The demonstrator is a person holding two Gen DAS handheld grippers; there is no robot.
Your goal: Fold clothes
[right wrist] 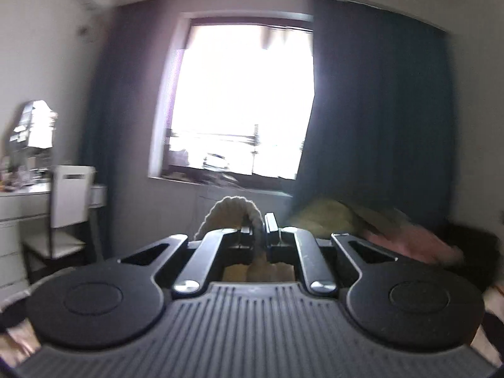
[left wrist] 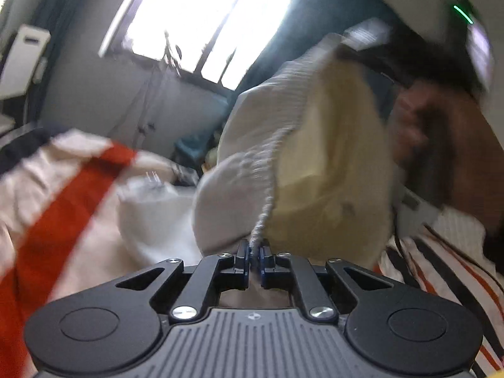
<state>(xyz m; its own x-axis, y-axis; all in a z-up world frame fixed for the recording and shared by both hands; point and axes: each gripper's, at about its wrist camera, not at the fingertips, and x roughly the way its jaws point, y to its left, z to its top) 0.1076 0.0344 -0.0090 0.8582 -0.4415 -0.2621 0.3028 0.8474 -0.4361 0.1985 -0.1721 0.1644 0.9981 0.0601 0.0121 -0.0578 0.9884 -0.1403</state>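
Cream garment [left wrist: 283, 145] hangs lifted, ribbed edge pinched in both your grippers' fingers [left wrist: 242, 253] [right wrist: 271, 223]; next, spread it flat.

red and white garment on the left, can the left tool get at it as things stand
Probably not yet. The left tool is shut on the cream sweater, which fills the space ahead of it. The red and white garment lies off to its left; nothing blocks it.

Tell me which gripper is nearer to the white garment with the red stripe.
Left. The left gripper, shut on the cream garment, has the red-striped garment lying just beside it. The right gripper points toward the window; that garment is out of its view.
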